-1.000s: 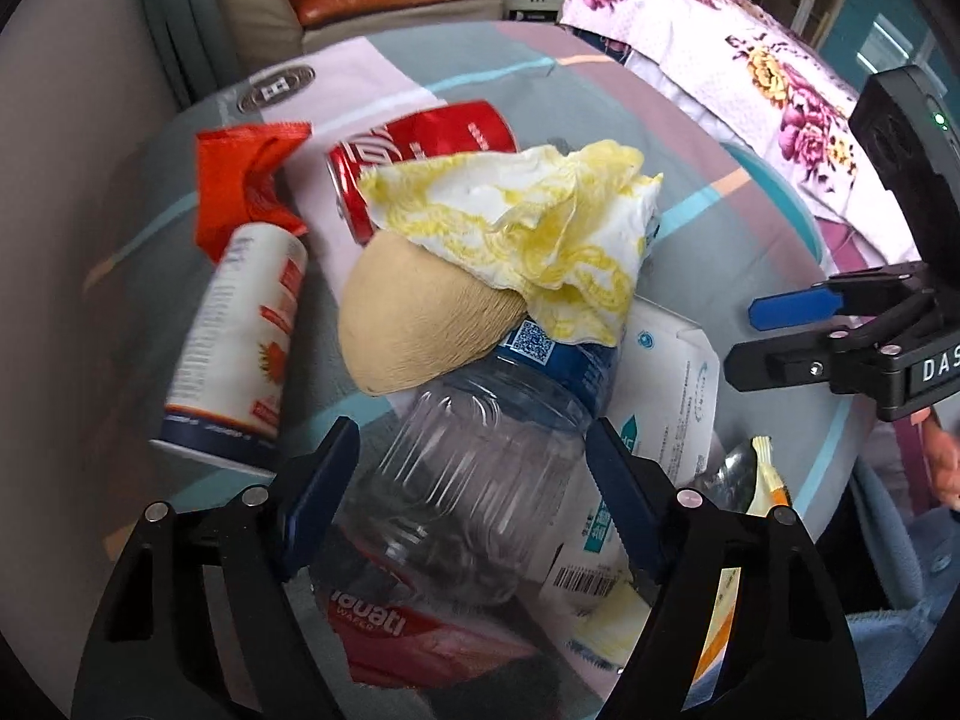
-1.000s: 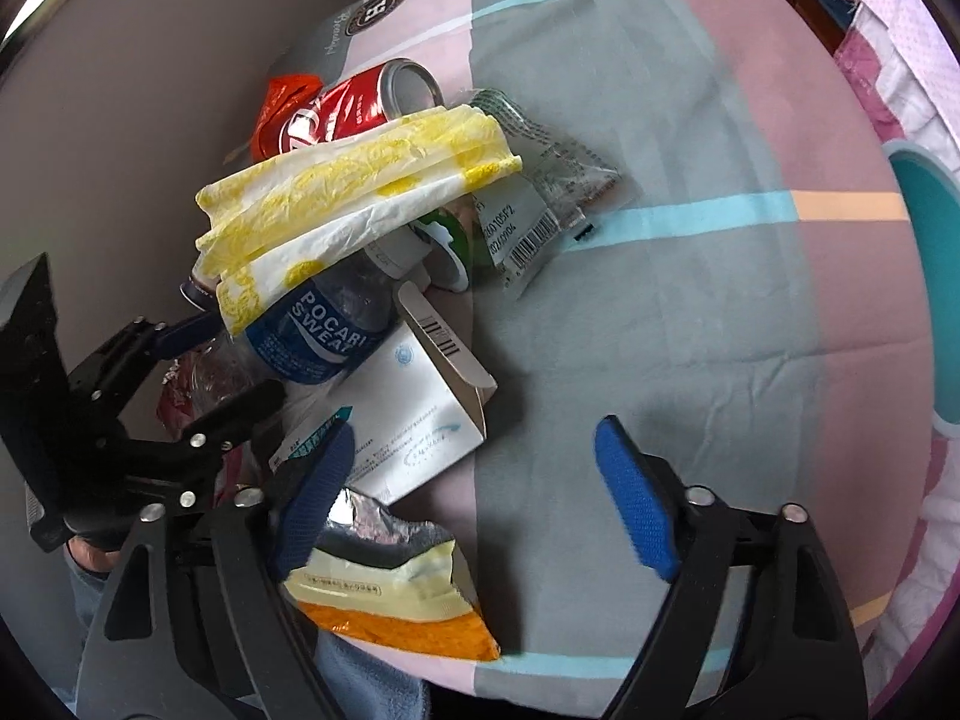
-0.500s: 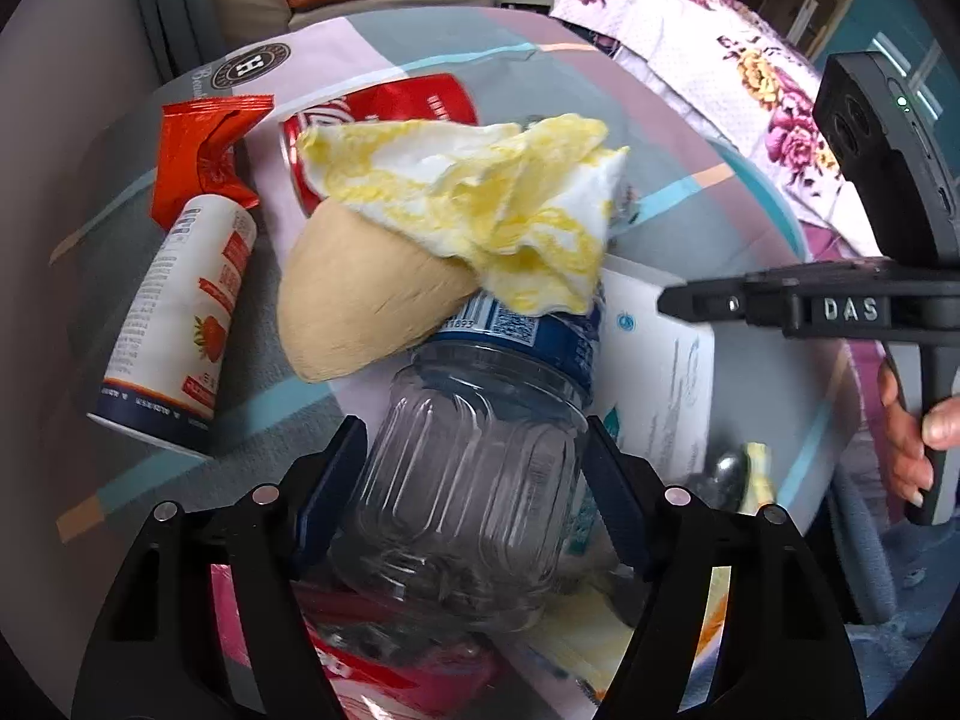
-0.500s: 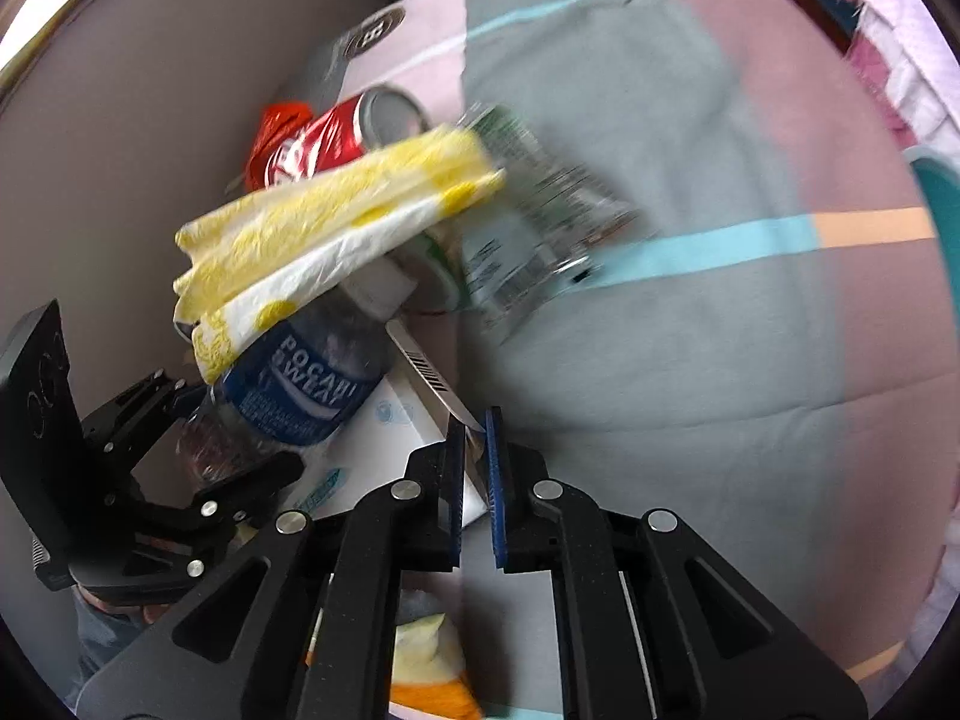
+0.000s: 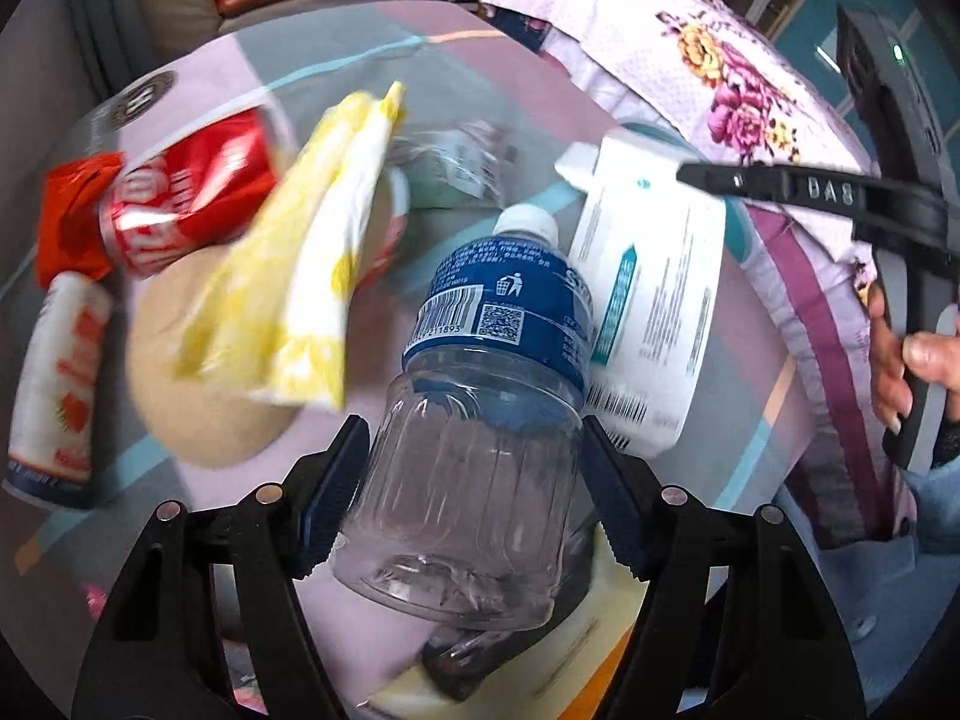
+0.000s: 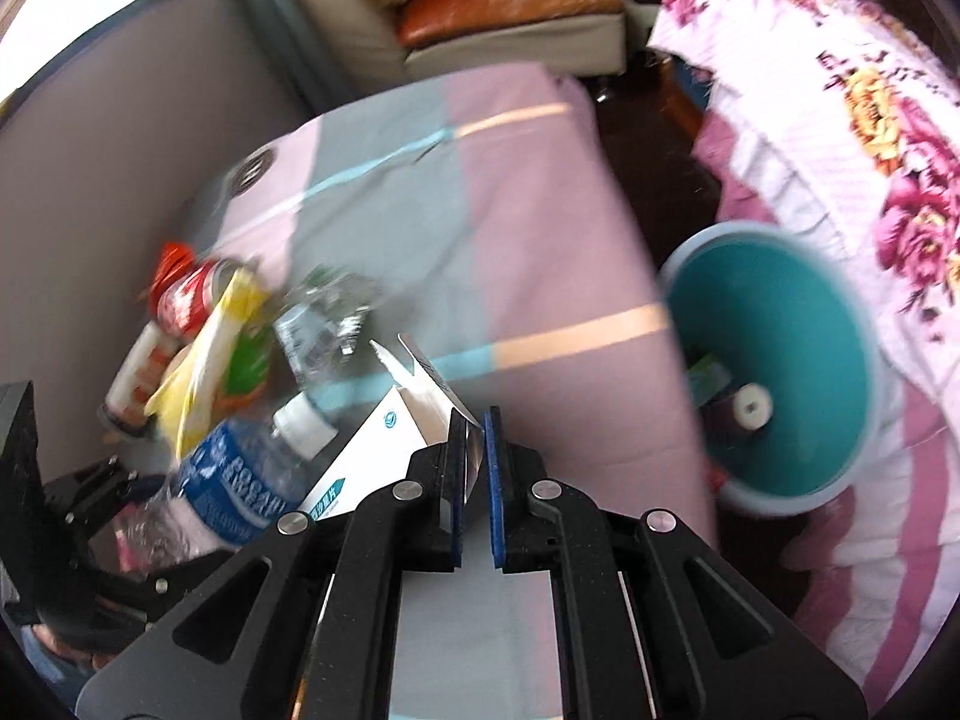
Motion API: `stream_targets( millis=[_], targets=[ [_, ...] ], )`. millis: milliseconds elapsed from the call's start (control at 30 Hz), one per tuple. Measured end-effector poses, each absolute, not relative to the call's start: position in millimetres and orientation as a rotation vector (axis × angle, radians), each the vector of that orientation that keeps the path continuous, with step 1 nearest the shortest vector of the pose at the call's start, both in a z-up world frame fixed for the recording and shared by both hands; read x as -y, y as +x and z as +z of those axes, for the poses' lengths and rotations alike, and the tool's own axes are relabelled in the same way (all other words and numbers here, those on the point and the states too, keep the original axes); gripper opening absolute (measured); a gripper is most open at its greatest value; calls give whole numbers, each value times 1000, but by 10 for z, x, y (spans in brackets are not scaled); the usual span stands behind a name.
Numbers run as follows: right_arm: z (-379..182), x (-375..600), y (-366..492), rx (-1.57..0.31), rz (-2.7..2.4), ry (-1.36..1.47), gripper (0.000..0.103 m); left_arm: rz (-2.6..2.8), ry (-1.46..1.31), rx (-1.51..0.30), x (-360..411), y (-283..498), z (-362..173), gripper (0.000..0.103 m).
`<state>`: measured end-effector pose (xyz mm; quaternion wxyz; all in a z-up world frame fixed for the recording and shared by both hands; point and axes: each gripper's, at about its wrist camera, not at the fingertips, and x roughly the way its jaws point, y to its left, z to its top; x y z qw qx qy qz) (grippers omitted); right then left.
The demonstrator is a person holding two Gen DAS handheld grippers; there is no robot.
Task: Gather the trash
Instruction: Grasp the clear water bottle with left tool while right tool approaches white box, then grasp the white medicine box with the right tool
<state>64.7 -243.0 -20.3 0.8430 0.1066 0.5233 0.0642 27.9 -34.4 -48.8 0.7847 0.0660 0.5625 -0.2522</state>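
Note:
My left gripper (image 5: 474, 468) is shut on a clear plastic bottle (image 5: 474, 450) with a blue label and white cap, lifted off the trash pile. The bottle also shows in the right wrist view (image 6: 234, 492). My right gripper (image 6: 477, 462) is shut on the flap of a white cardboard box (image 6: 384, 444) and holds it above the table; the box also shows in the left wrist view (image 5: 648, 312). A teal bin (image 6: 780, 372) stands to the right, below the table edge, with some trash inside.
On the striped tablecloth (image 6: 510, 192) lie a red can (image 5: 192, 192), a yellow-white wrapper (image 5: 288, 300), a tan paper cone (image 5: 198, 414), a white tube (image 5: 54, 384) and a crinkled clear wrapper (image 6: 324, 312). A floral quilt (image 6: 840, 138) lies right.
My left gripper has lifted the bottle clear of the pile; the yellow wrapper slid off it. My right gripper, shut on the box flap, has raised the box and swung toward the bin.

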Motion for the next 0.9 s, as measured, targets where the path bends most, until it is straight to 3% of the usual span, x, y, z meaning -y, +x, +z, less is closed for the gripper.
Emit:
stream_targets(
  millis=[233,267,300,367,400,700,900],
  targets=[
    [-283,2621,817,-1125,152,261,12,-523,213,-1264,649,349,-660,72],
    [-293,2641,812,-1126,152,273,19,-517,219,-1274,684,360,-691,72],
    [-301,2665,803,-1126,146,290,34,-507,226,-1286,713,376,-731,72],
    [-290,2736,755,-1114,122,314,47,-509,223,-1276,737,375,-730,72],
    [-297,2767,747,-1119,121,326,50,-511,204,-1277,736,378,-714,64],
    [-396,2853,594,-1193,110,441,61,-526,43,-1131,557,400,-166,64],
    [-222,2903,610,-1113,-69,336,63,-509,-16,-1074,303,423,-10,64]
  ],
)
